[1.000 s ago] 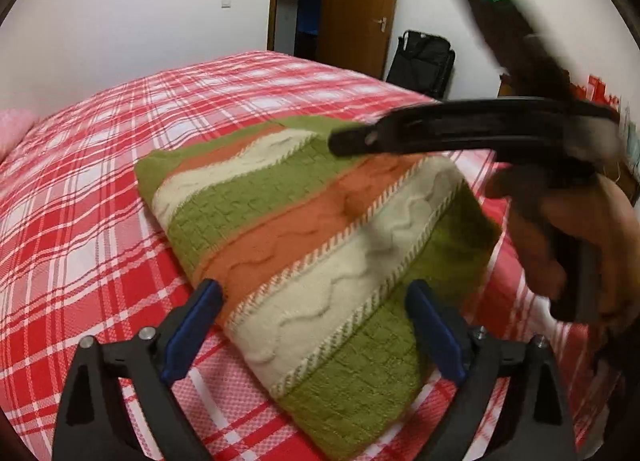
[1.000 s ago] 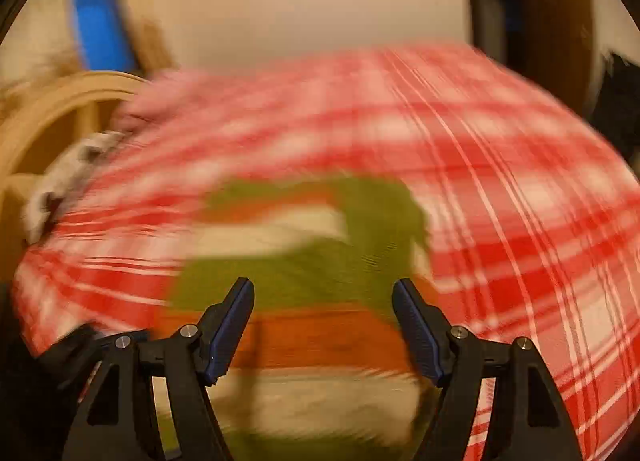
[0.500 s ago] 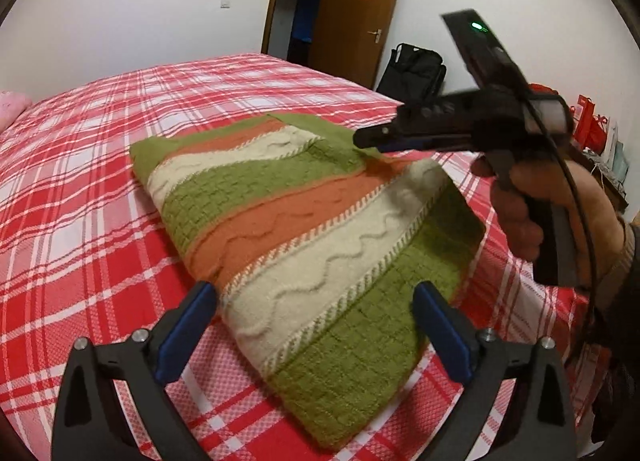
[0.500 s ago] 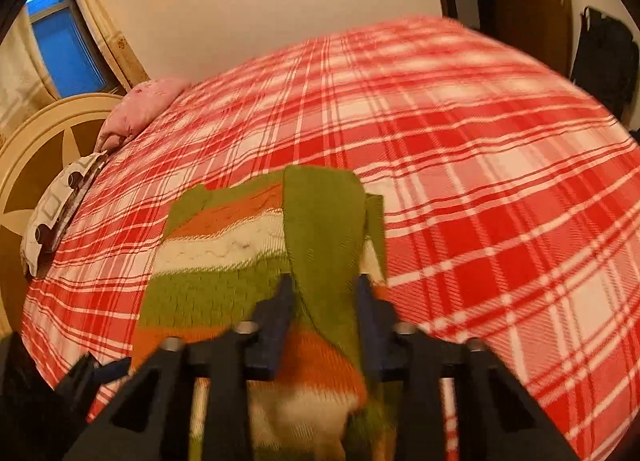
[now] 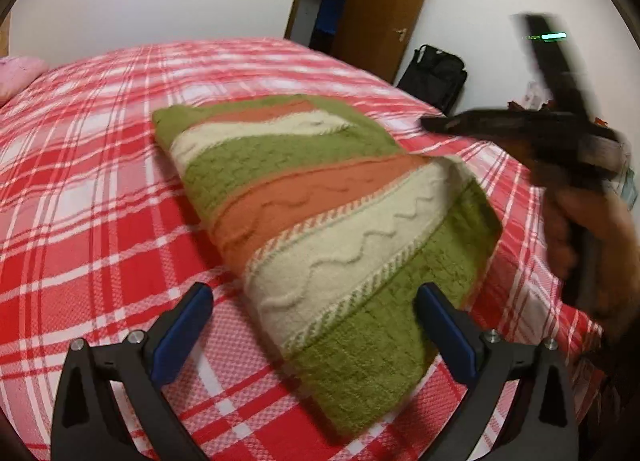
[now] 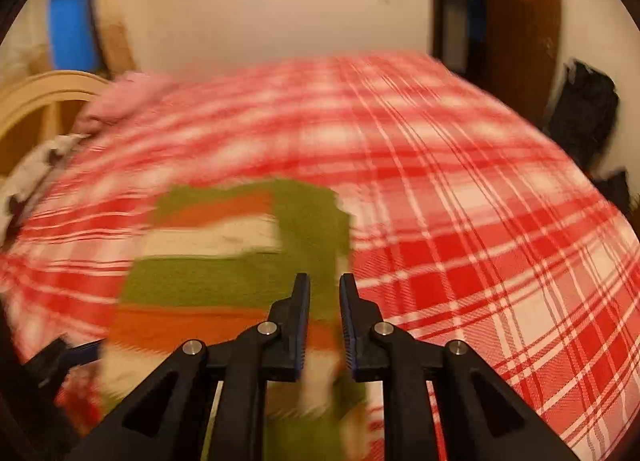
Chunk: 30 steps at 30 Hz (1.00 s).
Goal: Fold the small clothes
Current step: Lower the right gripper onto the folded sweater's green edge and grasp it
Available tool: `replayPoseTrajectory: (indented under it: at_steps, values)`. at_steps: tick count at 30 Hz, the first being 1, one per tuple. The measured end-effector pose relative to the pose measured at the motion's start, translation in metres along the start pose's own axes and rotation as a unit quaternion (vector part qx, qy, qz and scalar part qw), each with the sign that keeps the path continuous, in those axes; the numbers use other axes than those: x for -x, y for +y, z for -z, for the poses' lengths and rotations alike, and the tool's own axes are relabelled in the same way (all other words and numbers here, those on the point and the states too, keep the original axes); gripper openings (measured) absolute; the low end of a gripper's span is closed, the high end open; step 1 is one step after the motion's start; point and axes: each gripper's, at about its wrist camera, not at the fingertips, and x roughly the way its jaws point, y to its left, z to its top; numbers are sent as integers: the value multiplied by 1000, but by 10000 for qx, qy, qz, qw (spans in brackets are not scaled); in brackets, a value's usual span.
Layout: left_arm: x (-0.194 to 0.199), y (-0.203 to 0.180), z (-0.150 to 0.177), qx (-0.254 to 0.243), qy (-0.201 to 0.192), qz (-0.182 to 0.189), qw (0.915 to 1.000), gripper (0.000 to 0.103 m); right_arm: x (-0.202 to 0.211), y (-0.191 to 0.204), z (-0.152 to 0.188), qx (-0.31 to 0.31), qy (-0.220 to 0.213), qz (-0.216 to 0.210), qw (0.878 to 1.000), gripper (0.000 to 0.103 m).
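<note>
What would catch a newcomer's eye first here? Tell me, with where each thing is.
The striped knit sweater, in green, orange and cream bands, lies folded in the middle of the red plaid bed cover. The left gripper stands wide open over its near end. The right gripper, blurred, is closing beside the sweater's far edge; nothing shows pinched between its jaws.

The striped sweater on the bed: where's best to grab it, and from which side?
Its near green corner, from the near side: the folded sweater lies flat on the bed, and that corner points at the open left tongs, which flank it.
</note>
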Motion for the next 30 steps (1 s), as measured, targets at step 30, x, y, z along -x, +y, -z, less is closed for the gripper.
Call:
replayPoseTrajectory:
  at_steps: [30]
  values:
    - [36, 6, 2, 238, -405, -342, 9983, 103, 31, 29, 51, 1202, -40, 66, 9927, 36]
